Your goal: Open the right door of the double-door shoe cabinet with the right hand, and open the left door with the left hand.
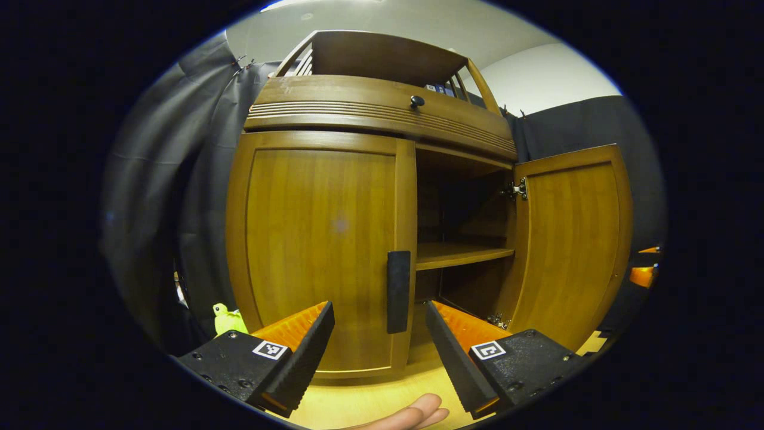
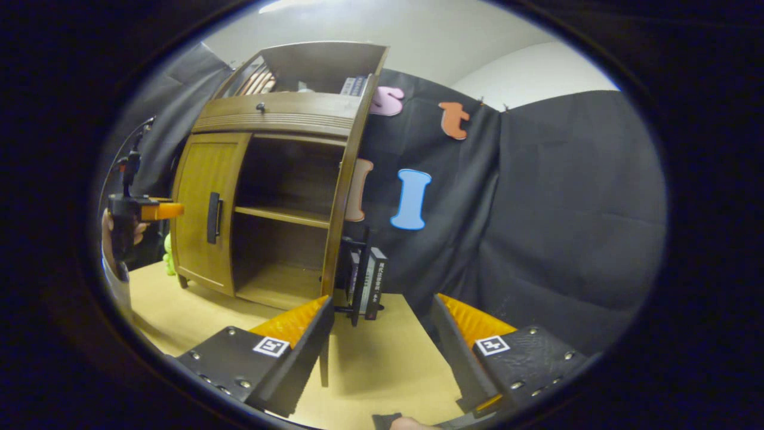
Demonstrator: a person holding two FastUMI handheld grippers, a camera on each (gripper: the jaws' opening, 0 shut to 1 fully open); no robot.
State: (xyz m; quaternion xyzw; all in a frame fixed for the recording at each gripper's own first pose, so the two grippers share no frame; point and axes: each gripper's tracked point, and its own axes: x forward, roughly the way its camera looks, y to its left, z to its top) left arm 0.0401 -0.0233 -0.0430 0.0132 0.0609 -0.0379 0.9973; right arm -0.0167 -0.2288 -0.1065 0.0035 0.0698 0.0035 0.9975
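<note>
A: The shoe cabinet (image 1: 382, 113) stands in the middle of the left gripper view, on a pale wooden table (image 1: 370, 394), and in the upper left of the right gripper view. How far along are we?

B: About halfway, I judge. The right door (image 1: 570, 239) is swung wide open at the right of the frame, showing the shelf (image 1: 459, 255) inside. The left door (image 1: 322, 239) is shut flat against the front.

A: So the left door is what remains?

B: Yes. Its dark handle (image 1: 399, 291) sits just above the gap of the left gripper (image 1: 379, 340), whose fingers are spread apart and hold nothing. It looks near the handle but not touching.

A: And the other tool?

B: The right gripper (image 2: 382, 340) is at the bottom of its own view, fingers apart and empty, well apart from the cabinet.

A: Which way does the cabinet face?

B: Its front faces the left gripper's camera. Its long axis runs upright, and so does the handle's. In the right gripper view the open right door (image 2: 347, 179) shows edge-on, pointing toward that camera.
</note>
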